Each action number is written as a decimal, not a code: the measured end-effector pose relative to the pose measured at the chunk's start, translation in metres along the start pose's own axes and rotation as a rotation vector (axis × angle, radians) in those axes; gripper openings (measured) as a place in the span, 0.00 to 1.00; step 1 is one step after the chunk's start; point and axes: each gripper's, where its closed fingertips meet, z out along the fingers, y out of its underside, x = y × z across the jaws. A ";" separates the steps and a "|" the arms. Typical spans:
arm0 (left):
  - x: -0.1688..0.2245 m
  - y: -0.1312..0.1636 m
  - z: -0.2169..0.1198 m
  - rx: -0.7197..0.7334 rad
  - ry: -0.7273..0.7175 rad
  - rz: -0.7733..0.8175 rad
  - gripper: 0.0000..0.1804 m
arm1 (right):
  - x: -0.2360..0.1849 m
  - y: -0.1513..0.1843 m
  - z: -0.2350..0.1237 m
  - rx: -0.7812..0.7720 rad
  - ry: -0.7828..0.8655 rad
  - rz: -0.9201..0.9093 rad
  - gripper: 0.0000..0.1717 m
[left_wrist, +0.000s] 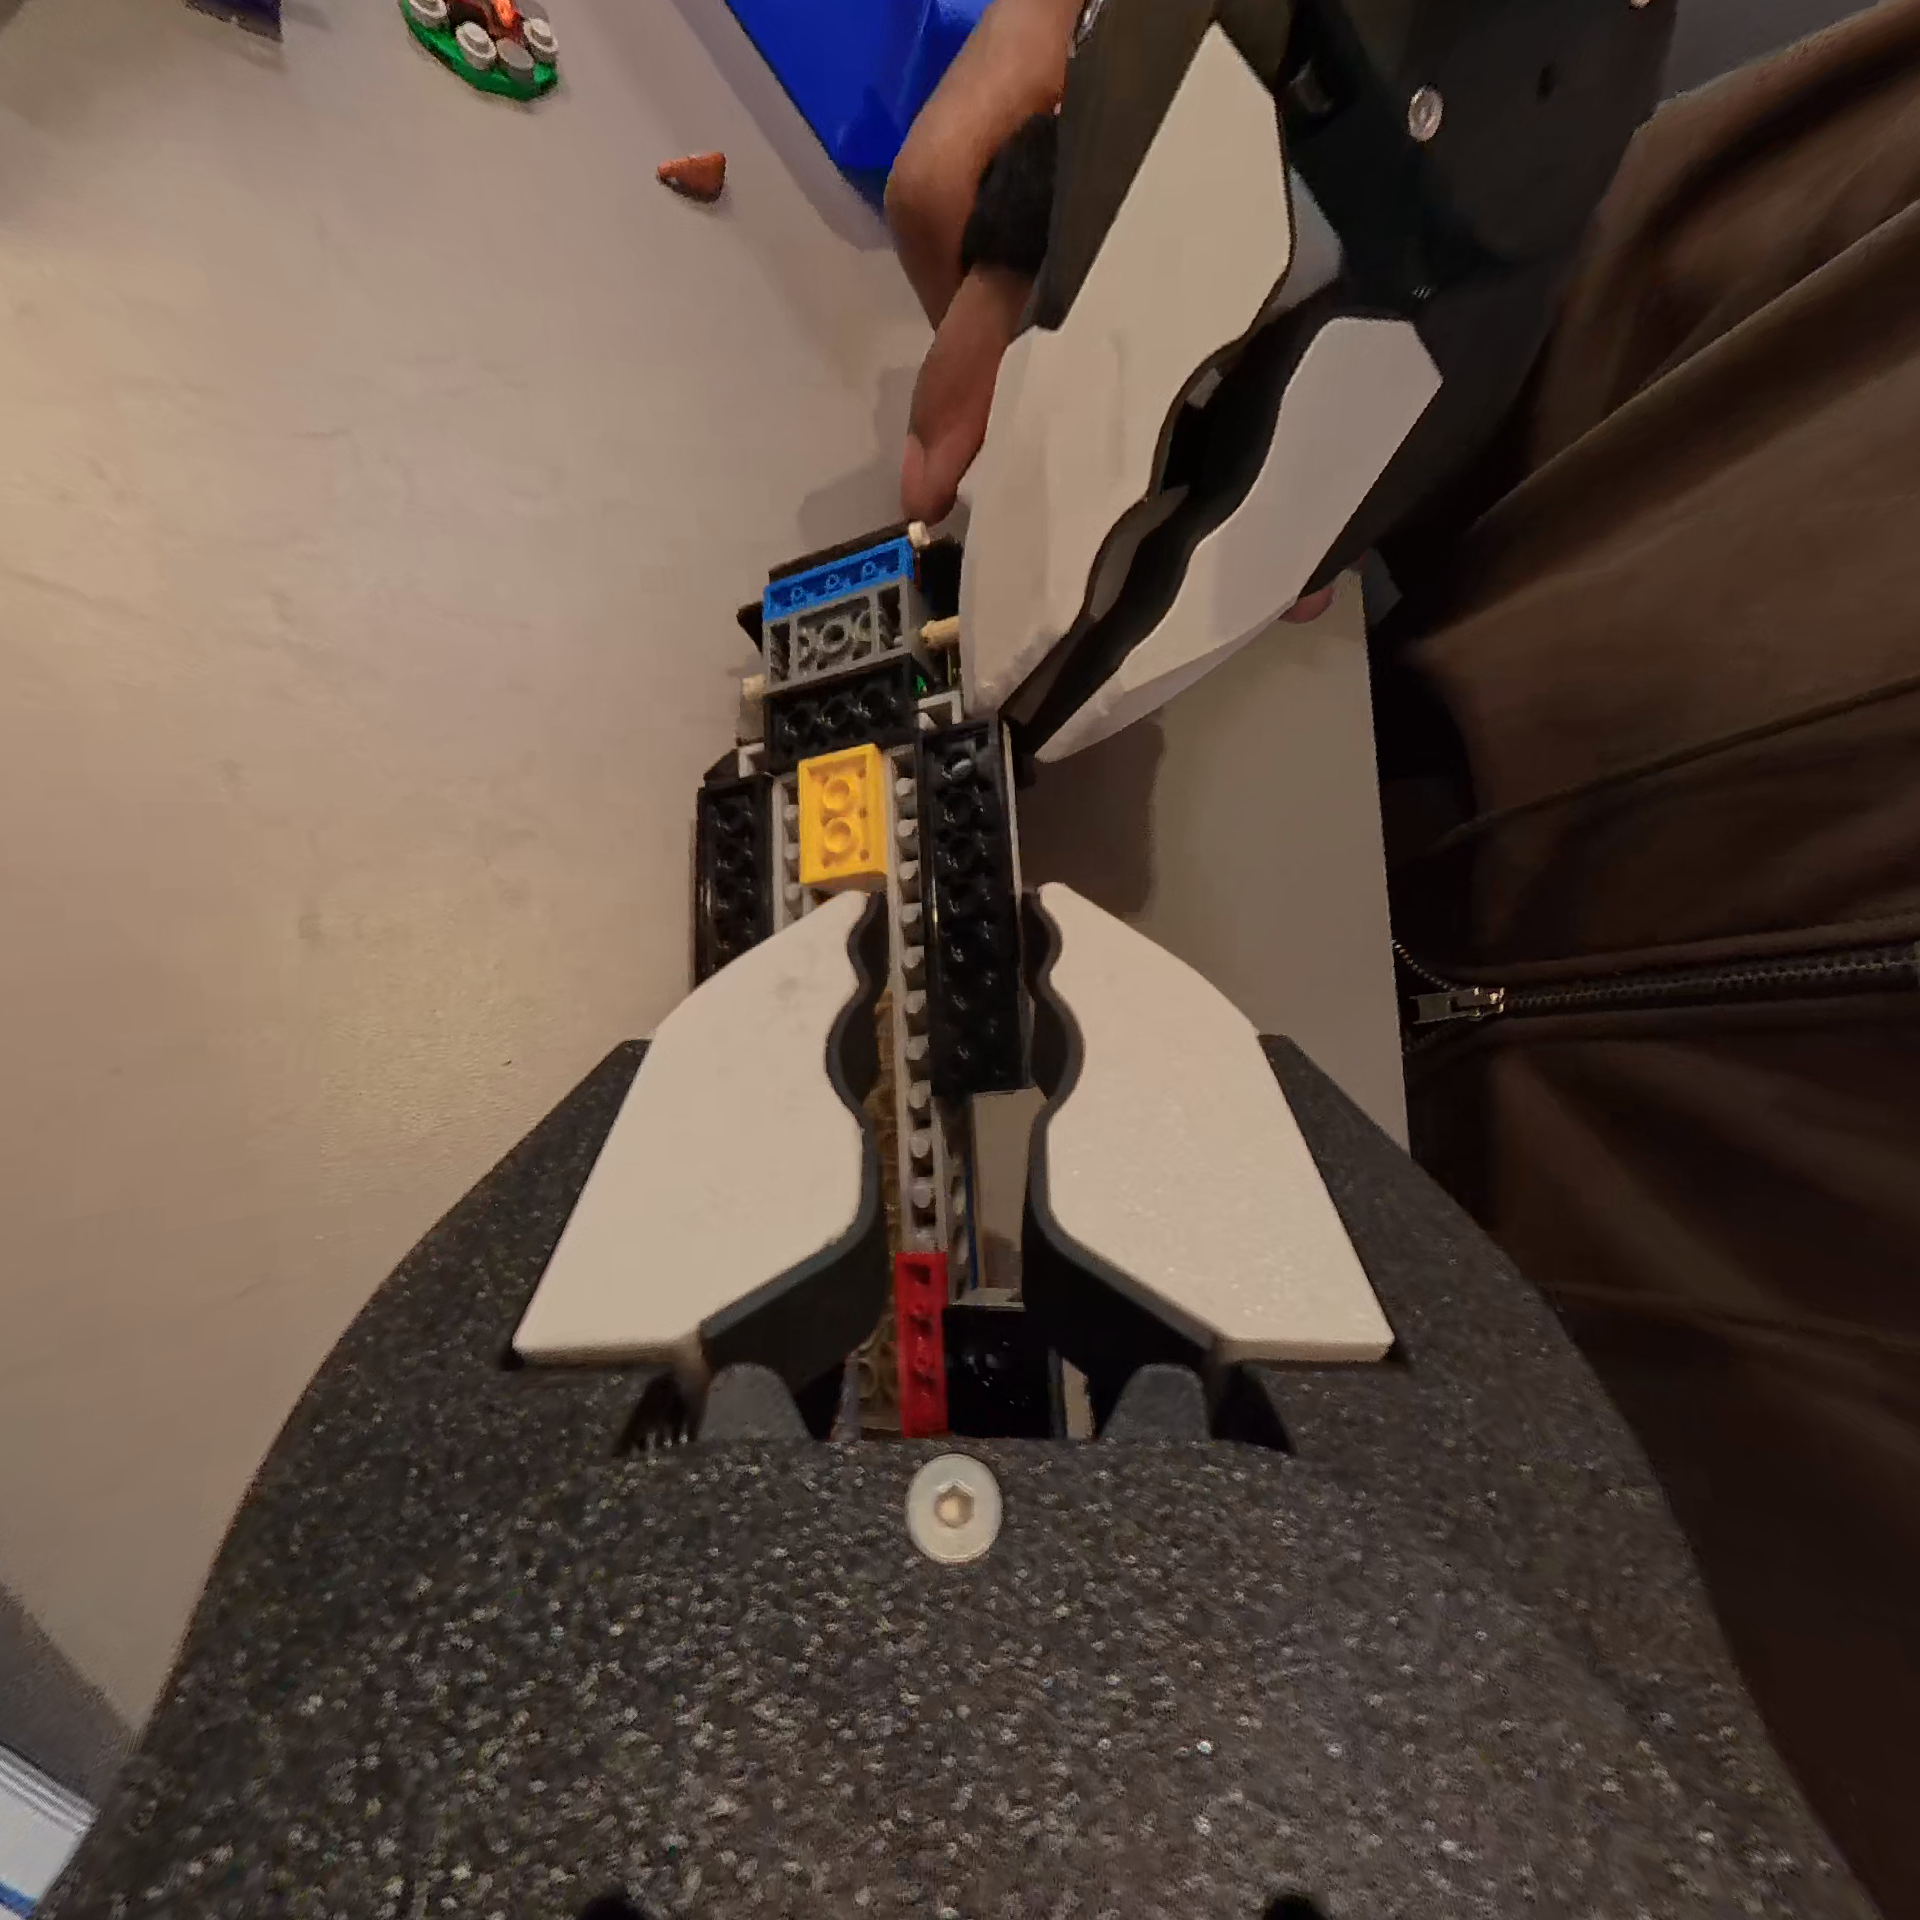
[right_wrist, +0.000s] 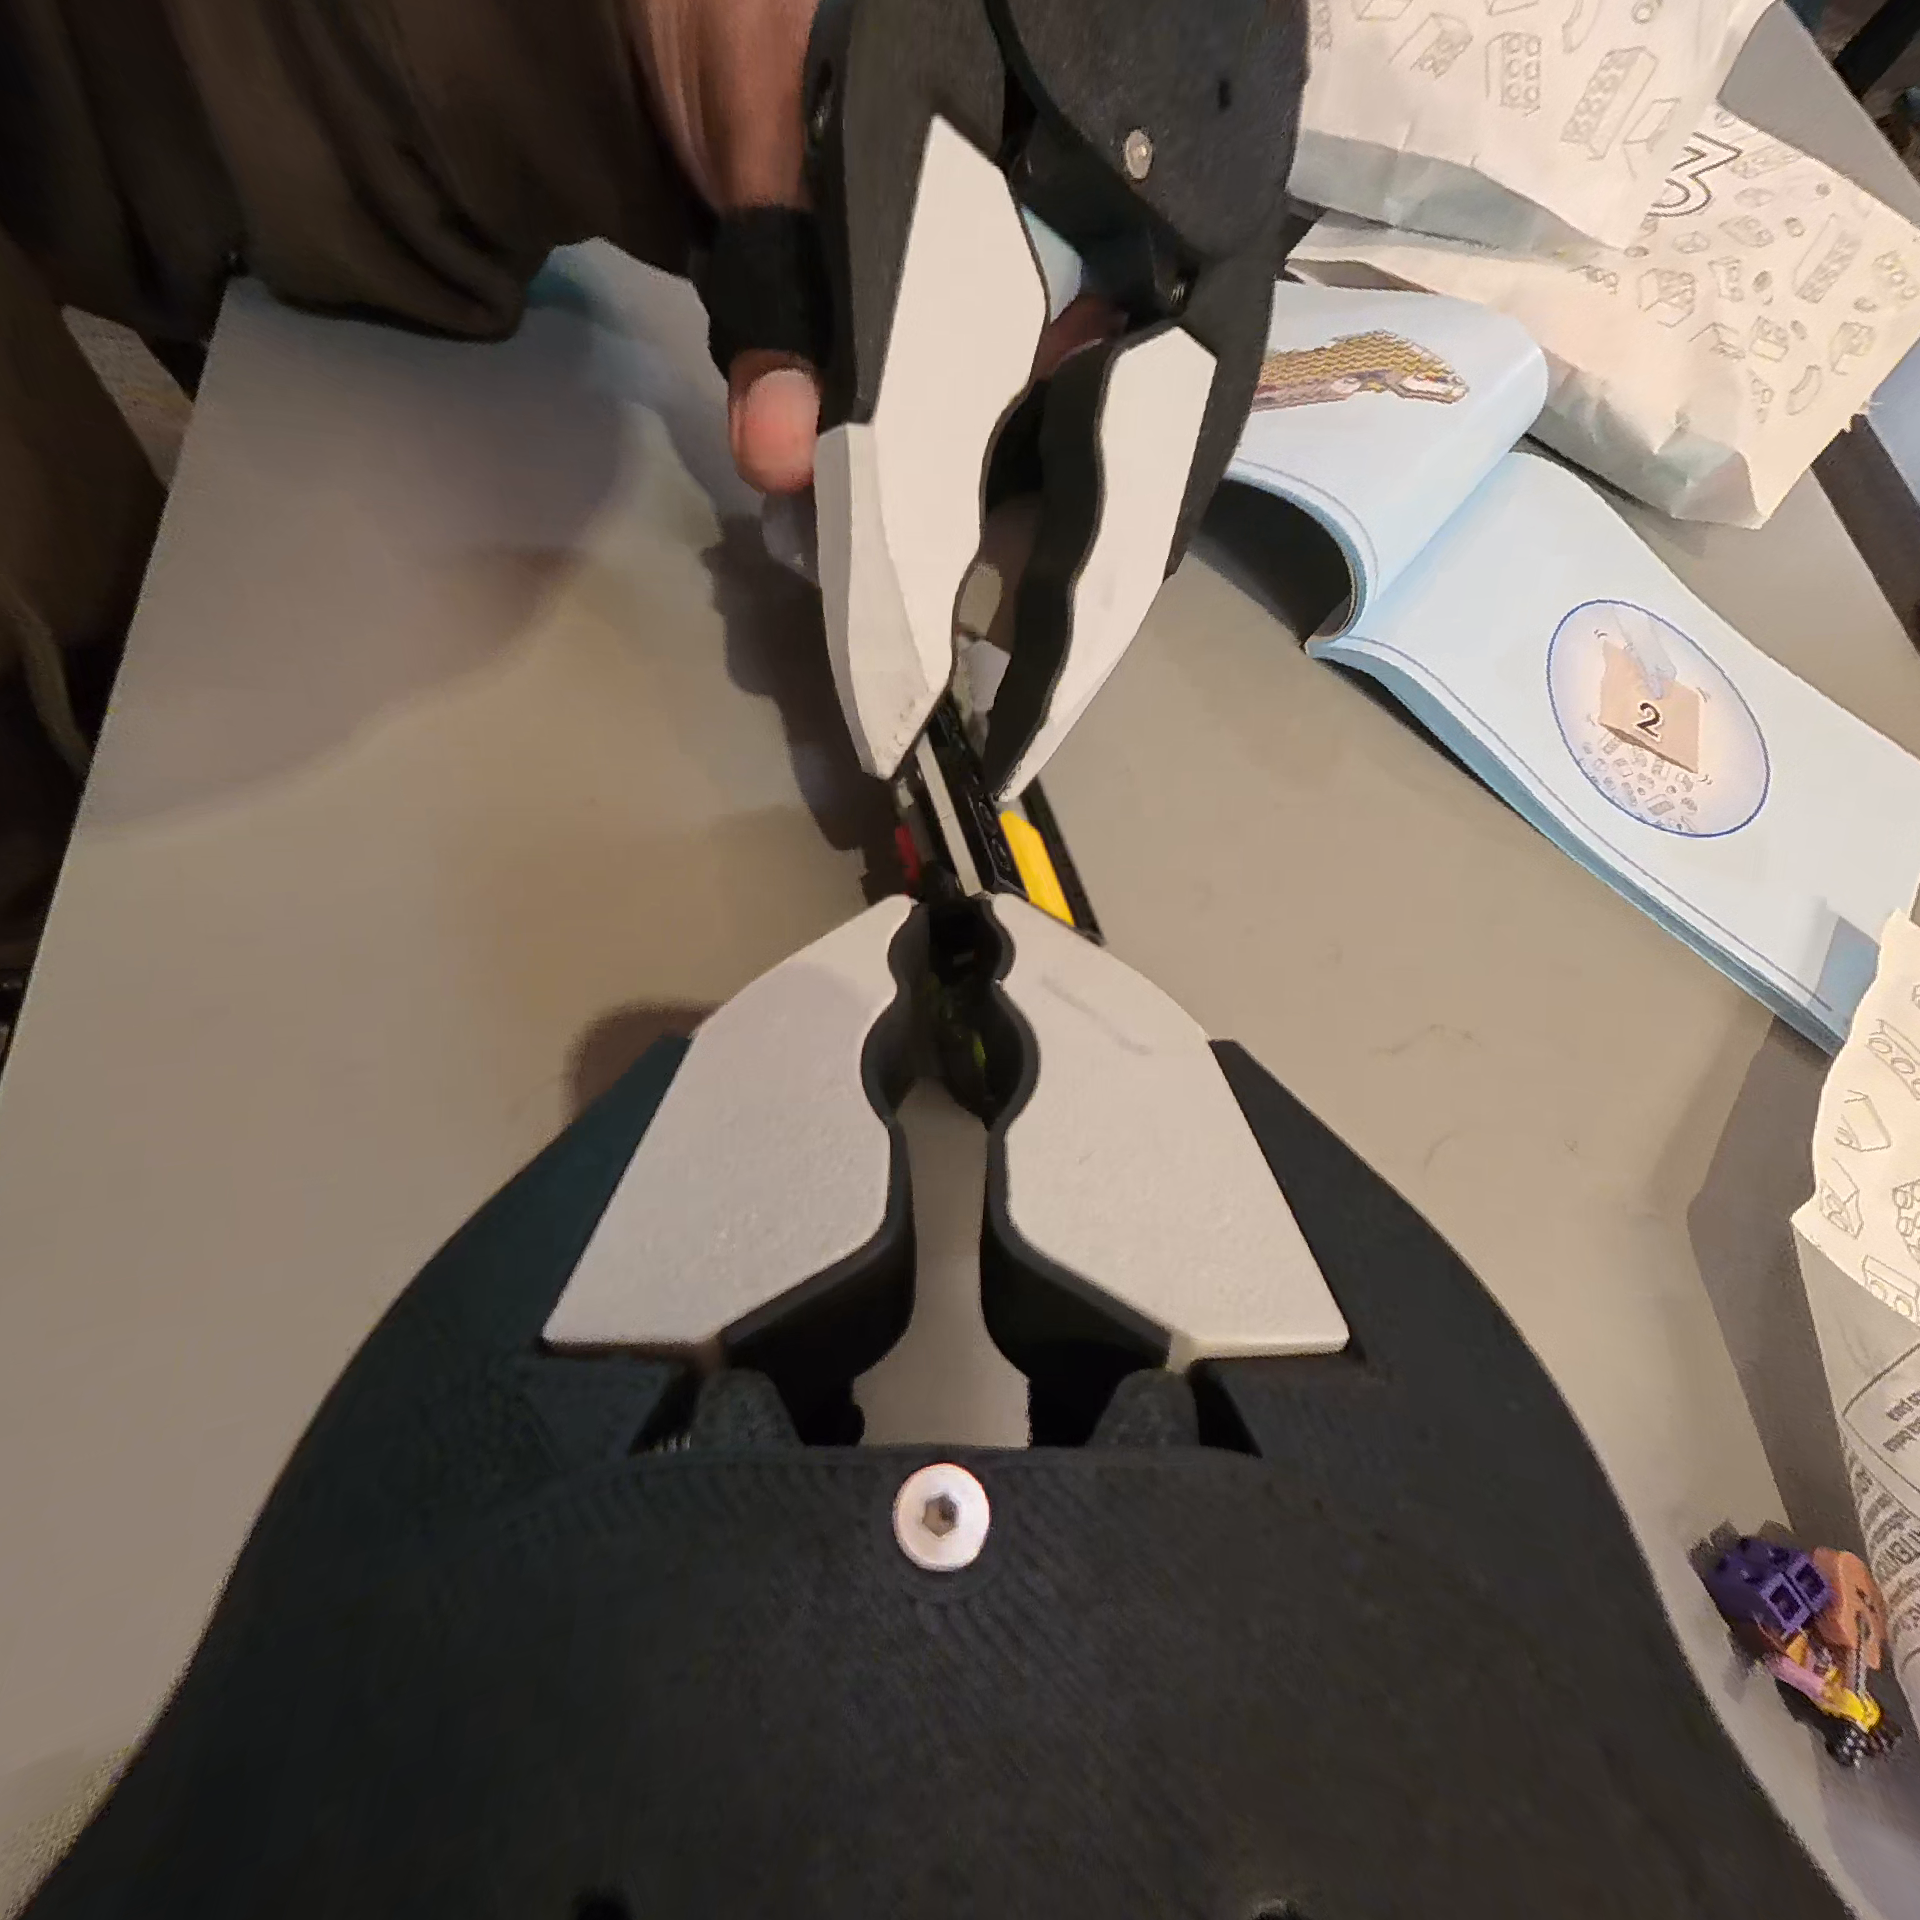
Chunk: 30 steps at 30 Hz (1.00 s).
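Note:
A long brick model (left_wrist: 971, 883) of black, grey, blue and red parts, with a yellow brick (left_wrist: 842, 816) on top, is held over the grey table (left_wrist: 312, 623). My left gripper (left_wrist: 956, 899) is shut on the model's near half, its pads against the grey studded strip and the black brick. The right gripper (left_wrist: 1018, 727) reaches in from the upper right and grips the model's far side. In the right wrist view my right gripper (right_wrist: 951, 914) is shut on the model's (right_wrist: 987, 831) black end. The left gripper (right_wrist: 940, 769) clamps the model from the opposite side.
A blue container (left_wrist: 831, 83), a green round studded piece (left_wrist: 483, 47) and a small brown piece (left_wrist: 694, 175) lie at the back. An open light-blue booklet (right_wrist: 1558, 675), white paper bags (right_wrist: 1662, 208) and a small purple-pink brick figure (right_wrist: 1808, 1652) lie to the right. A person's brown jacket (left_wrist: 1662, 935) is close. Less than 4 cm separates the two grippers' tips. From either gripper's tips it is about 20 cm to the small brown piece (left_wrist: 694, 175).

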 end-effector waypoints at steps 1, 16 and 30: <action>0.001 0.000 0.001 -0.005 -0.003 0.011 0.13 | -0.001 0.001 0.000 -0.003 0.000 -0.005 0.05; 0.018 -0.012 -0.001 0.053 0.044 0.125 0.13 | -0.009 -0.006 -0.019 0.084 -0.064 -0.030 0.04; 0.035 -0.037 -0.001 0.226 -0.028 0.447 0.07 | -0.002 -0.031 -0.021 0.246 -0.030 0.052 0.05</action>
